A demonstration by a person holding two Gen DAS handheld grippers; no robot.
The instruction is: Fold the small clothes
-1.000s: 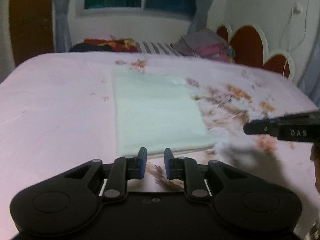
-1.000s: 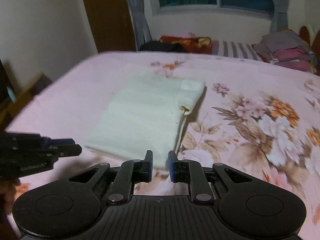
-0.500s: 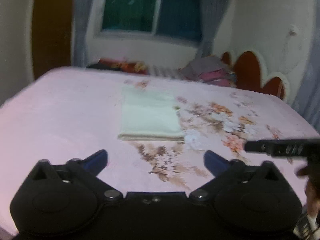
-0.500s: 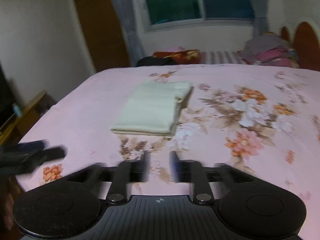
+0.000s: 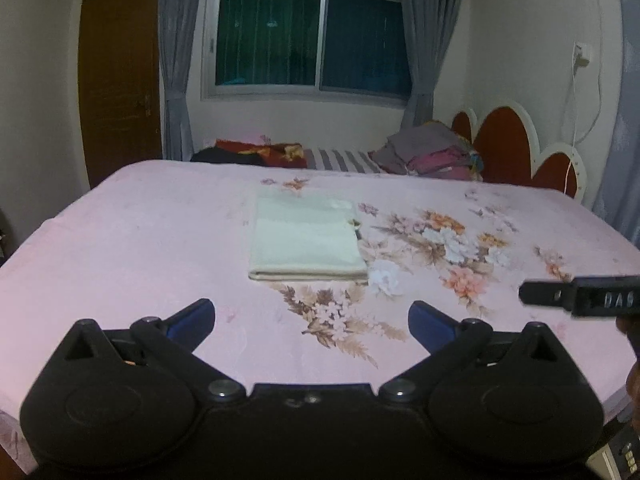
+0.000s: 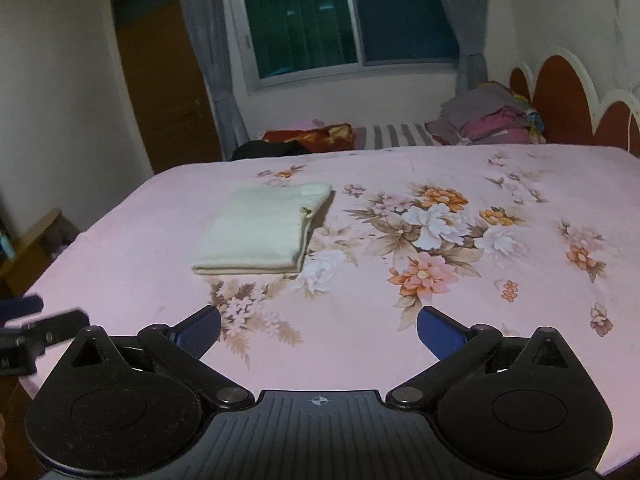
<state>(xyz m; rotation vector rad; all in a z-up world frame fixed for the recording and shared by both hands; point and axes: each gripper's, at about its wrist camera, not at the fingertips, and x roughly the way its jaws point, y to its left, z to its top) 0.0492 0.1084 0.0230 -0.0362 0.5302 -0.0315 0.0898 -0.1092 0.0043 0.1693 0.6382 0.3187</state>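
Note:
A pale cream garment (image 5: 306,238) lies folded into a neat rectangle on the pink floral bedsheet (image 5: 140,240), its folded edge toward me. In the right wrist view the same garment (image 6: 260,232) sits left of centre. My left gripper (image 5: 311,318) hovers over the near part of the bed, well short of the garment, jaws spread wide with nothing between them. My right gripper (image 6: 318,330) is likewise open and empty, back from the cloth. Each gripper shows at the edge of the other's view: the right one (image 5: 580,300), the left one (image 6: 36,334).
A pile of folded clothes (image 5: 432,154) and dark and striped fabrics (image 5: 260,152) lie at the bed's far side under the window. A red scalloped headboard (image 5: 508,144) stands at the right. A wooden door (image 6: 160,92) is at the left, with a low brown box (image 6: 36,248) beside the bed.
Both grippers went from nearly shut at the garment's near edge to wide open and pulled back and up from it. The folded garment stays flat on the bed.

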